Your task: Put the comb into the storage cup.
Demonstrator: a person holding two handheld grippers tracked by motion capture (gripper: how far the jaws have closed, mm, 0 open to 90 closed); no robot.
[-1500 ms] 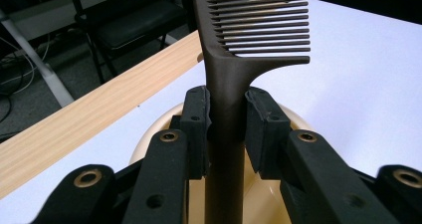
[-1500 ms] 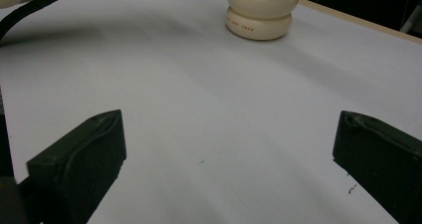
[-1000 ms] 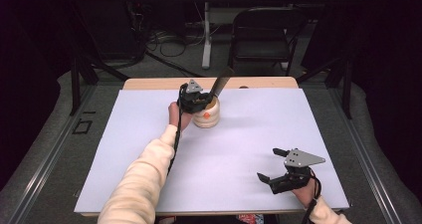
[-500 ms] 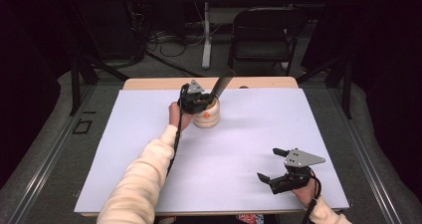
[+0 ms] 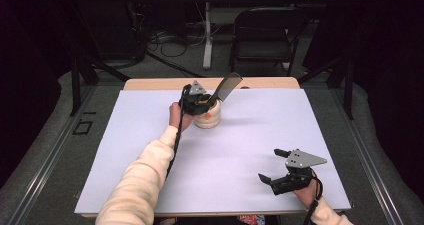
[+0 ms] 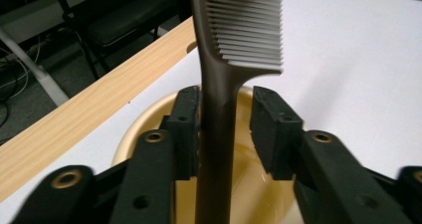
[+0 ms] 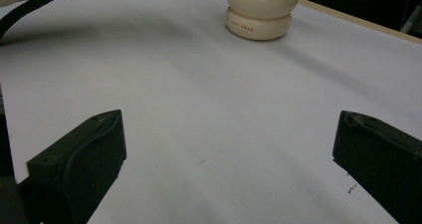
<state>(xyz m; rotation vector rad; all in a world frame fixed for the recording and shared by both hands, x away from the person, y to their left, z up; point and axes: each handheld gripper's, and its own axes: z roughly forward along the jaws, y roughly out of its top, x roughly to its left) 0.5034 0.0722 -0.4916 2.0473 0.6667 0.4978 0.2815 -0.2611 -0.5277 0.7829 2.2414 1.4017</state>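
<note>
while over cup, left gripper straddles comb

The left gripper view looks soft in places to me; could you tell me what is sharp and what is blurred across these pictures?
Left gripper view: the comb has slightly smeared teeth, while the chair behind is soft. Right gripper view: the near jaws are blurred, and the cream holder is fairly sharp. High view: evenly lit table, dark surroundings.

white table cover, black chair, floor cables
</note>
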